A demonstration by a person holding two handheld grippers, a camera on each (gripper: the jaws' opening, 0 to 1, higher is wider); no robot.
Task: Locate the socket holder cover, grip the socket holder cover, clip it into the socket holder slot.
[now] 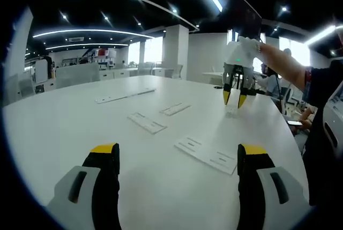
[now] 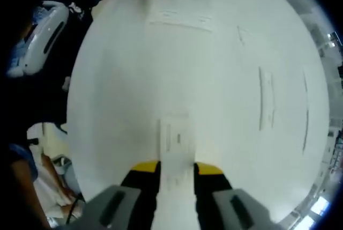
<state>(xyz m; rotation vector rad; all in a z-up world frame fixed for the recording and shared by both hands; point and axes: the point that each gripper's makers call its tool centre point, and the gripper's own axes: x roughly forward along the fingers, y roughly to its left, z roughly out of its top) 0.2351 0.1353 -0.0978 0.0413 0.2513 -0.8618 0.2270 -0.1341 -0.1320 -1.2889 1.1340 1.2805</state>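
Lying flat on a round white table (image 2: 107, 106), a small pale socket holder cover (image 2: 174, 136) sits just ahead of the right gripper (image 2: 176, 169), directly in line with the gap between its yellow-tipped jaws. The jaws stand a little apart on either side of the near end of the cover; glare washes out that spot, so it is hard to say whether they touch it, and the cover appears to rest on the table rather than be lifted.

In the left gripper view, the right gripper (image 1: 235, 98) is seen from afar, held by a gloved hand (image 1: 244, 52) and pointing down at the table's far side. The left gripper (image 1: 178, 157) hovers low over the table with its jaws spread wide, grasping nothing.

Several flat white strips lie spread across the table: a long socket holder (image 1: 206, 155) near the left gripper, a shorter piece (image 1: 146, 123) beyond it, another (image 1: 175, 109) further back, and a long thin strip (image 1: 125, 96) at the far edge.

Judging by this, the cover is located and the grip is just beginning. Lifting it, carrying it to the holder and clipping it into the slot remain.
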